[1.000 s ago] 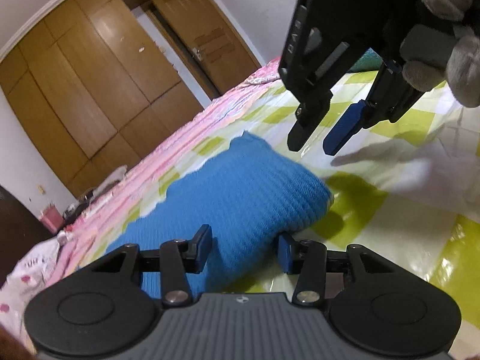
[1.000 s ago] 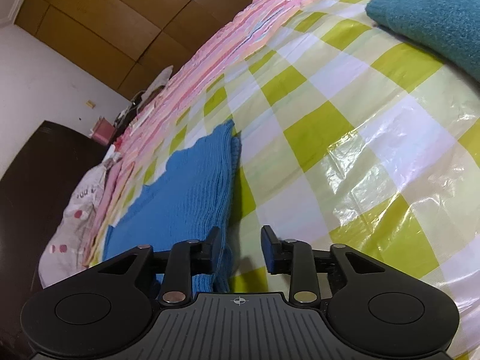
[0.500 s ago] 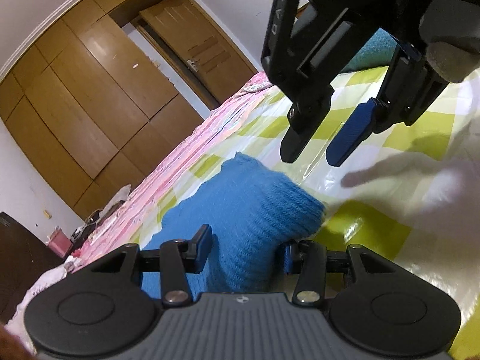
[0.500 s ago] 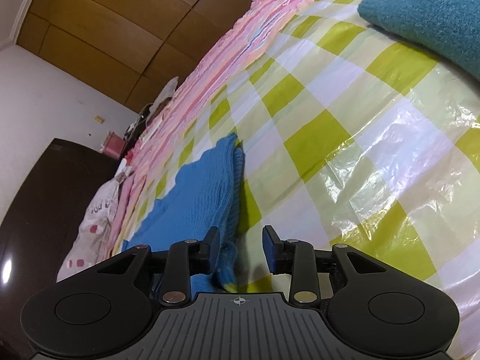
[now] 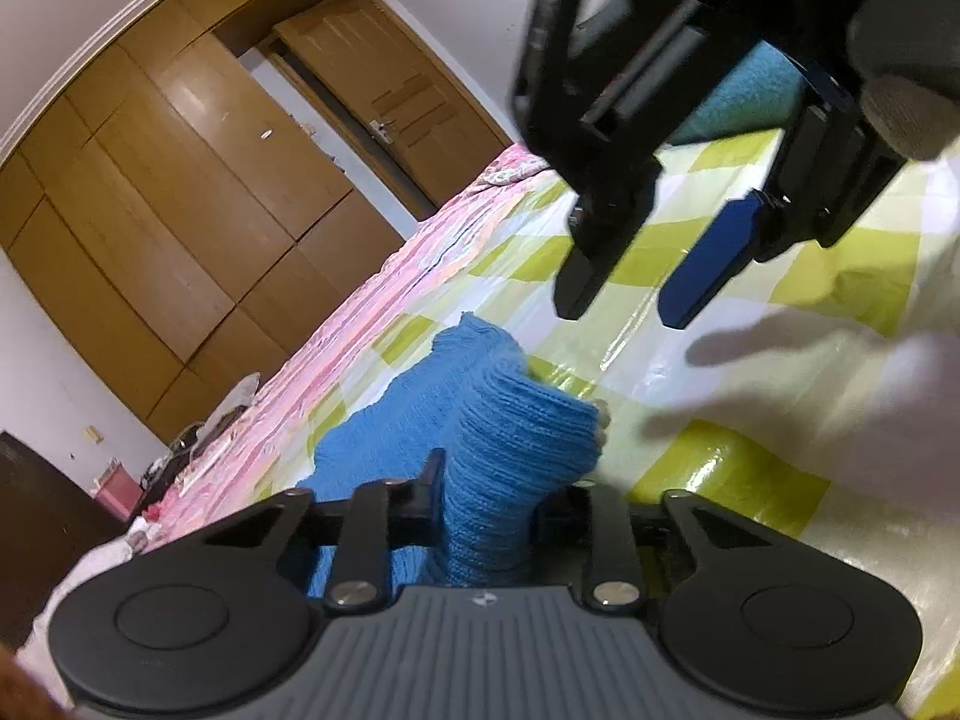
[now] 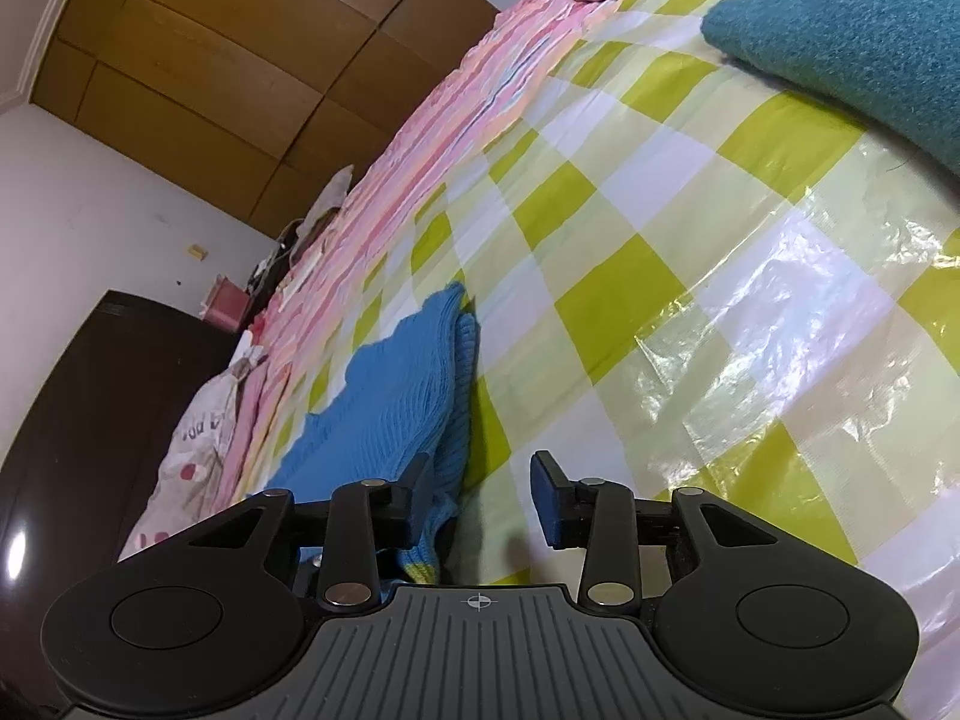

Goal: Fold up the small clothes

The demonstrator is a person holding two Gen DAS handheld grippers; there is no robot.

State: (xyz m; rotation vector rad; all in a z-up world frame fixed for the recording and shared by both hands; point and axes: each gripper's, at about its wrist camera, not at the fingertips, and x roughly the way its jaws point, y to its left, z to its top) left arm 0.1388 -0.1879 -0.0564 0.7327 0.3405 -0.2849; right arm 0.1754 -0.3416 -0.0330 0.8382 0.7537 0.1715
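1. The left gripper (image 5: 489,501) sits nearest in its own view, its two fingers pressed against either side of a bunched fold of blue knit (image 5: 510,450), clamped on it.
2. The gripped fold rises between the fingers; the rest of the knit lies flat beyond, on the left part of a checked sheet (image 5: 750,468) of green, white and pale squares under shiny plastic.
3. The right gripper (image 5: 624,300) hangs above the sheet, just past the knit, fingers apart and holding nothing.
4. In the right wrist view, the right gripper (image 6: 480,492) shows a wide gap; the knit (image 6: 390,408) lies along its left finger and stretches away to the left.
5. Farther off, a teal cushion (image 6: 852,42) rests on the sheet, well apart from the knit.
6. A pink striped quilt (image 6: 432,138) edges the sheet's far side.
7. Farthest, a wooden wardrobe (image 5: 180,180) and door (image 5: 384,102).
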